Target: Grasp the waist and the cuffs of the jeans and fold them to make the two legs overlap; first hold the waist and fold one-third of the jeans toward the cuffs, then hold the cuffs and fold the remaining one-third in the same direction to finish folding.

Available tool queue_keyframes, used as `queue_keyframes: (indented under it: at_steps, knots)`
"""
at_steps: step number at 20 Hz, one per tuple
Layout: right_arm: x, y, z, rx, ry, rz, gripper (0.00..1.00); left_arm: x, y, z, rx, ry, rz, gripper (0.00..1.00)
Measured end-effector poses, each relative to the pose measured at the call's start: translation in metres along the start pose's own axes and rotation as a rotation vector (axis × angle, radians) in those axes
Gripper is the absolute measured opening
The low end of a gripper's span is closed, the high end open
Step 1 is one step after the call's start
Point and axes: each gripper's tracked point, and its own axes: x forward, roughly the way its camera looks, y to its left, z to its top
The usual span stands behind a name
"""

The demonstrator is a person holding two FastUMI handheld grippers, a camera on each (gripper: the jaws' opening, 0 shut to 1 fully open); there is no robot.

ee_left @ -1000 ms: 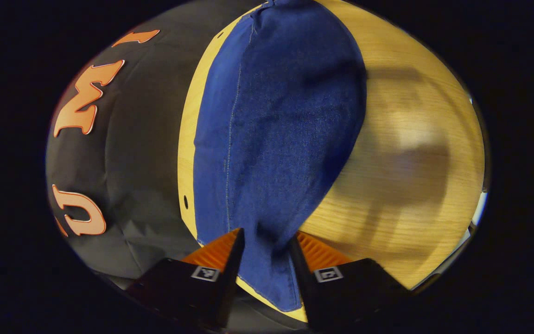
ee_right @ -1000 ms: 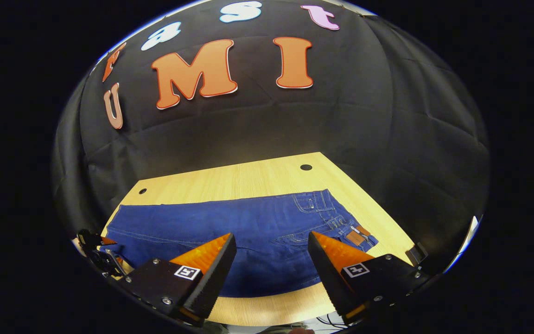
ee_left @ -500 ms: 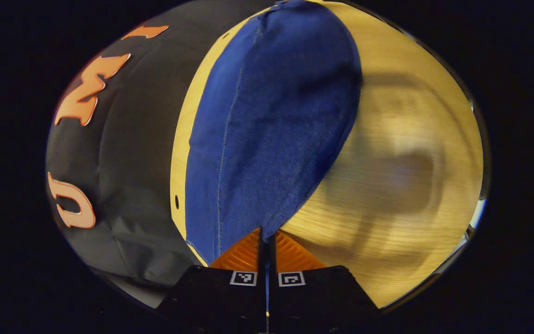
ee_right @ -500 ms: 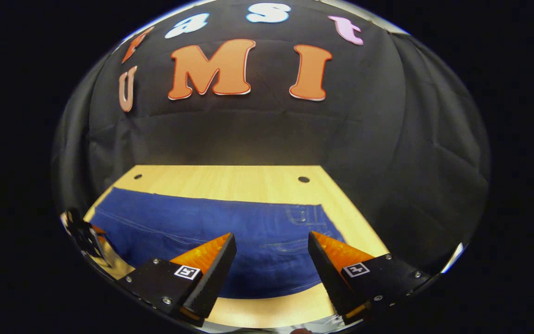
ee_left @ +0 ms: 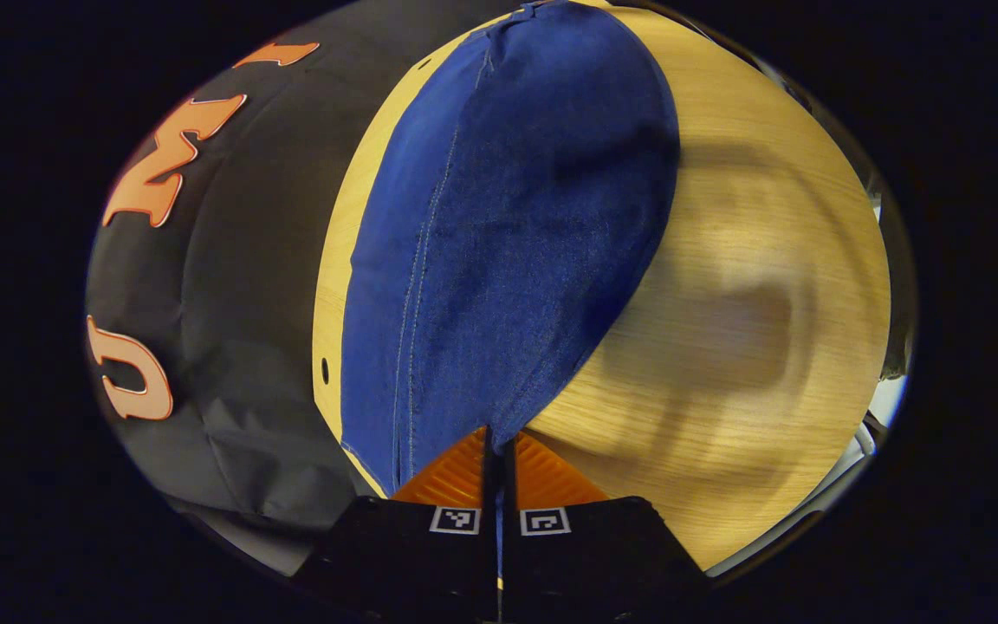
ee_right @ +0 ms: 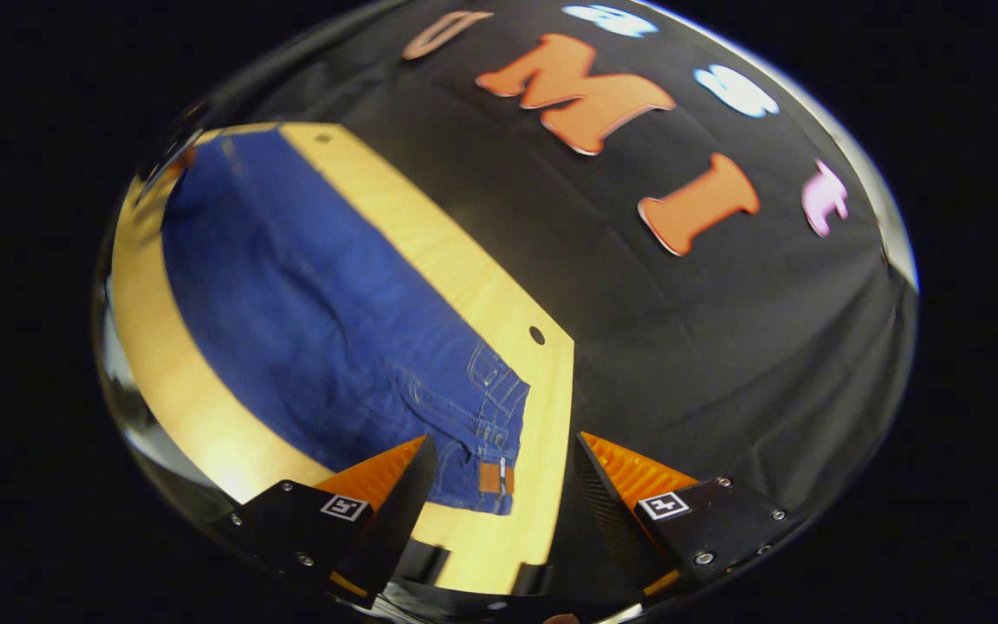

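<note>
The blue jeans point(ee_left: 508, 217) lie flat along the wooden table point(ee_left: 742, 260), legs overlapped. My left gripper point(ee_left: 499, 438) is shut on the cuff end, denim pinched between both fingers, and the cloth runs away from it toward the far waist. In the right gripper view the jeans point(ee_right: 308, 303) stretch to the upper left, and the waist point(ee_right: 499, 407) with its brown leather patch point(ee_right: 489, 477) lies nearest. My right gripper point(ee_right: 503, 442) is open, its fingers standing either side of the waist corner, above it. The left gripper point(ee_right: 177, 160) shows small at the far cuff end.
The black cloth wall point(ee_right: 681, 347) runs close behind the table's far edge. The tabletop has small round holes point(ee_right: 537, 334) point(ee_left: 325, 370) near that edge. A strip of bare wood point(ee_right: 170, 381) lies along the near side of the jeans.
My left gripper went from open around the cuff to shut on it and has held still since. My right gripper swung over to the waist end, staying open.
</note>
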Motion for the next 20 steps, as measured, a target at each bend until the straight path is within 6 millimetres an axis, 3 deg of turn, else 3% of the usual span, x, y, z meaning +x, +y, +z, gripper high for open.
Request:
queue_keyframes:
  at_steps: [4,12,16,20]
  knots:
    - [0.018,0.036,-0.027,-0.277,0.008,0.089,0.98,-0.001,0.001,-0.001,0.0,0.012,0.002,0.02]
    - [0.057,0.07,-0.072,-0.604,0.01,0.249,0.98,0.0,0.0,-0.004,-0.001,0.042,-0.013,0.02]
    - [0.071,0.091,-0.079,-0.721,-0.002,0.314,0.98,0.001,-0.001,-0.004,-0.004,0.054,-0.025,0.03]
    - [0.088,0.087,-0.079,-0.702,0.004,0.311,0.96,0.0,-0.002,-0.005,-0.003,0.059,-0.039,0.02]
